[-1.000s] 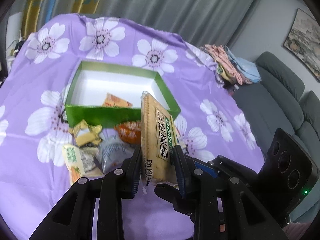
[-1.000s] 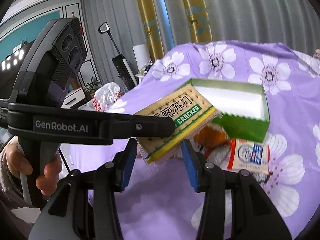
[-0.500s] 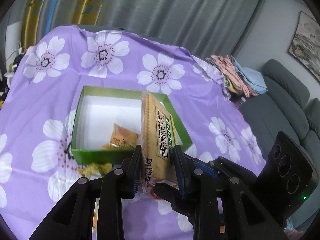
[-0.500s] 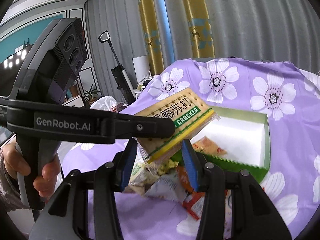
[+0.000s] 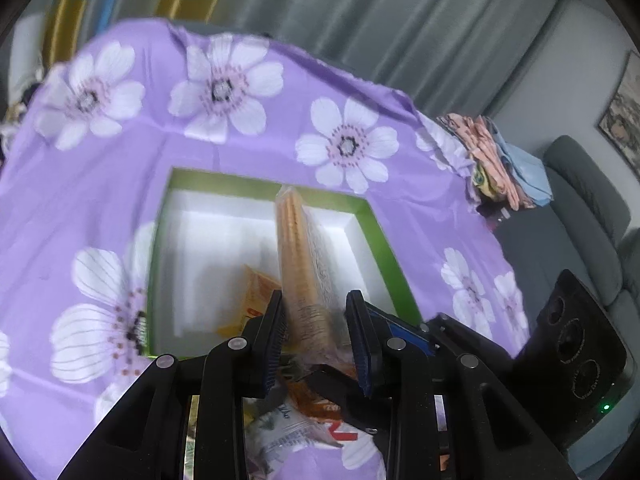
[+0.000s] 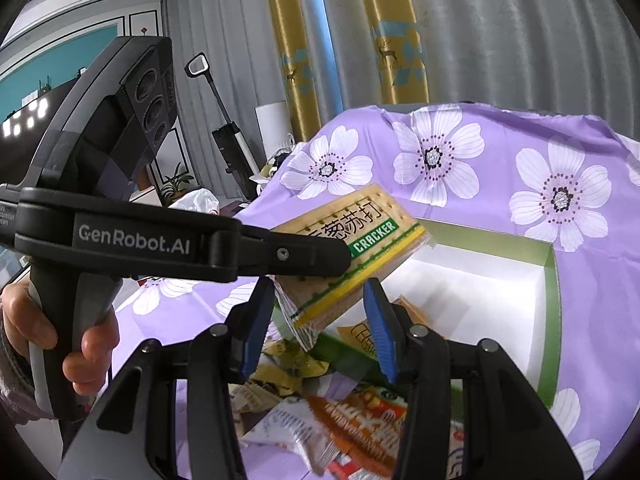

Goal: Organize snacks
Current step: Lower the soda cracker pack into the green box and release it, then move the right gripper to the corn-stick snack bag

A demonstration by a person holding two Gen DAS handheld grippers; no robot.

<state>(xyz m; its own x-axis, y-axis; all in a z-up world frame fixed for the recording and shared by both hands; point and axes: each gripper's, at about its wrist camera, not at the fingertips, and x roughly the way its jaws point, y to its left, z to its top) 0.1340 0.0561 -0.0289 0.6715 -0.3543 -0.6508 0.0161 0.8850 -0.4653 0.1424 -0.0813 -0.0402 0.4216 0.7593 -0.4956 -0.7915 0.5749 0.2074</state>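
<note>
Cracker pack (image 5: pixel 308 276) clenched in left tool (image 5: pixel 316 332) at its near end, hanging over green box (image 5: pixel 384 240). Stiff, light, brittle inside slick wrapper; gentle end grip suits. Right tool (image 6: pixel 320 320) at 5 o'clock, released, empty.

Grey pleated curtains (image 5: pixel 360 20) across the far wall, gold patterned drapes (image 6: pixel 384 32) with deer motifs beside them. Grey sofa (image 5: pixel 580 208) off the right edge of the tabletop (image 5: pixel 120 168), under a purple cloth with white flowers. Folded fabrics (image 5: pixel 496 160), pink and blue, stacked near the far right corner. Framed picture (image 5: pixel 622 116) on the pale wall above the sofa. Teal wall panel (image 6: pixel 60 64) with white moulding, upright vacuum (image 6: pixel 228 136), small potted plant (image 6: pixel 176 182).
</note>
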